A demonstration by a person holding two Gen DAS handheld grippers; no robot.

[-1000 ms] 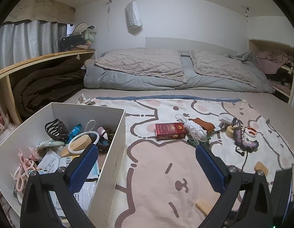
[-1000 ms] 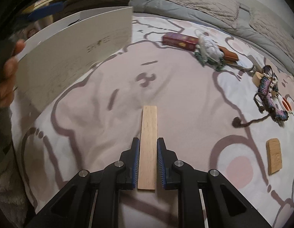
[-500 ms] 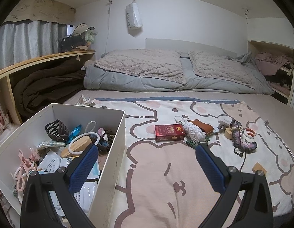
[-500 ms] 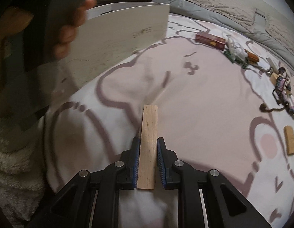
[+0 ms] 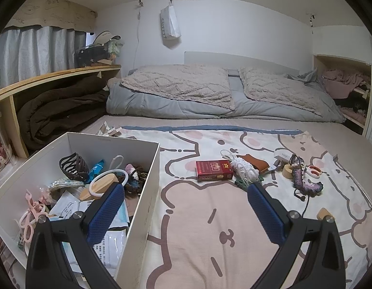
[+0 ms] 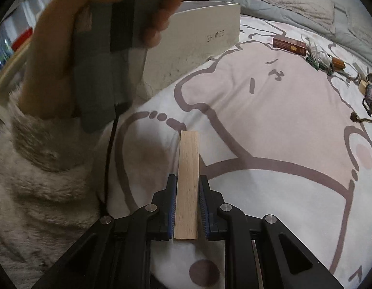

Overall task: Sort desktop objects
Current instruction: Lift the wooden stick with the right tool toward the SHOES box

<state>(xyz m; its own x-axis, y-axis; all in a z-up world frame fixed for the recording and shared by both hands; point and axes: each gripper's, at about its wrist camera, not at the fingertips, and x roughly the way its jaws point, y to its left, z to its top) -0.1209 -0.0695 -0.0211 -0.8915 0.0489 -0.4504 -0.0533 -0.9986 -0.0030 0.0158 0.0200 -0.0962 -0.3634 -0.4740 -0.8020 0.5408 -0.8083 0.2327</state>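
My right gripper (image 6: pixel 187 180) is shut on a flat wooden strip (image 6: pixel 188 168) and holds it above the cartoon blanket (image 6: pixel 270 125). My left gripper (image 5: pixel 186 190) is open and empty, its left finger over the white shoe box (image 5: pixel 151 168), which holds a hair claw, a white ring, pink glasses and packets. The box also shows in the right wrist view (image 6: pixel 205 41). A red packet (image 5: pixel 213 169), a white net bundle (image 5: pixel 243 171), a brown pouch (image 5: pixel 254 162), a purple knitted cord (image 5: pixel 302 180) and a small wooden block (image 5: pixel 324 213) lie on the blanket.
Grey bedding and pillows (image 5: pixel 210 91) lie at the back. A wooden shelf (image 5: pixel 53 77) with a brown duvet under it runs along the left. The person's hand and left gripper handle (image 6: pixel 109 43) fill the upper left of the right wrist view.
My right gripper has pulled back and leftward with the wooden strip, away from the items. The left gripper has risen slightly and stayed open.
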